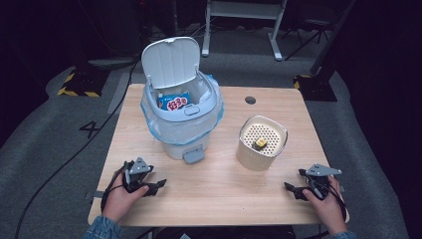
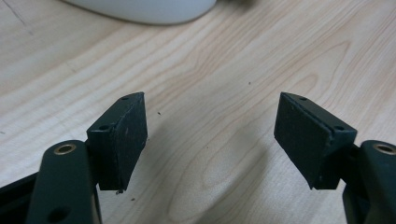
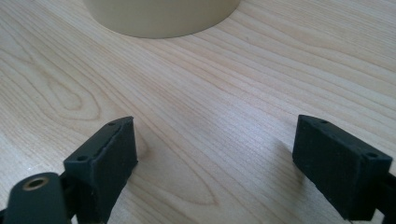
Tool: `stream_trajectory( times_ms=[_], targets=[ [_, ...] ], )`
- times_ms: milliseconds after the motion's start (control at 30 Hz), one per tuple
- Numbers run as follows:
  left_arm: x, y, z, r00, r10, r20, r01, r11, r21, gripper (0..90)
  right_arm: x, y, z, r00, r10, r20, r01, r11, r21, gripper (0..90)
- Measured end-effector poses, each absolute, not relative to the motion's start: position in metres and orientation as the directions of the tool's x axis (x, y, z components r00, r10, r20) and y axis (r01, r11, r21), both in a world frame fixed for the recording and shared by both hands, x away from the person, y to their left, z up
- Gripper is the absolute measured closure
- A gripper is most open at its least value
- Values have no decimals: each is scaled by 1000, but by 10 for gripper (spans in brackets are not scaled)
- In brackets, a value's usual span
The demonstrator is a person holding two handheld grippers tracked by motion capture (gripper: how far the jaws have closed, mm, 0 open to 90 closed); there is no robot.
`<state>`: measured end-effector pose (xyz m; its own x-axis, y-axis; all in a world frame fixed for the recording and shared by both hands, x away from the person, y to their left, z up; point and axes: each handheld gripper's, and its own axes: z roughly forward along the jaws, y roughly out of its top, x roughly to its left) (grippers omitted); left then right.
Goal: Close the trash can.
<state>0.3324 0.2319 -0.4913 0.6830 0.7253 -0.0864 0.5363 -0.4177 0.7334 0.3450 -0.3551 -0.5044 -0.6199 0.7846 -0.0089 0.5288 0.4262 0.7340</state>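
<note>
A white pedal bin [image 1: 181, 117] with a pale blue liner stands on the wooden table [image 1: 214, 194], its lid up, a blue snack packet [image 1: 173, 101] inside. To its right is a cream perforated basket [image 1: 262, 143] holding a small yellow item [image 1: 260, 144]. My left gripper [image 1: 158, 185] rests low near the table's front left edge, open with bare wood between its pads [image 2: 133, 135]. The bin's base [image 2: 144, 9] lies ahead of it. My right gripper [image 1: 291, 190] sits at the front right, open and empty, its pads [image 3: 109, 154] wide apart, the basket's base [image 3: 163, 16] ahead.
A round cable hole [image 1: 250, 100] is in the table's far side. The bin's grey pedal [image 1: 193, 155] juts toward the front. Grey carpet, cables and a desk frame [image 1: 244, 20] lie beyond the table.
</note>
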Motion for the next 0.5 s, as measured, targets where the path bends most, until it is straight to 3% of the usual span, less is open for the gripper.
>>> stream_trajectory(
  times_ms=[300,500],
  targets=[
    [333,249,-445,696,702,-150,530,-361,767,317,345,-355,-504,-619,785,-9,529,425,734,139],
    [334,259,-415,711,693,-115,495,-378,782,333,344,-355,-504,-620,784,-8,528,425,735,145]
  ],
)
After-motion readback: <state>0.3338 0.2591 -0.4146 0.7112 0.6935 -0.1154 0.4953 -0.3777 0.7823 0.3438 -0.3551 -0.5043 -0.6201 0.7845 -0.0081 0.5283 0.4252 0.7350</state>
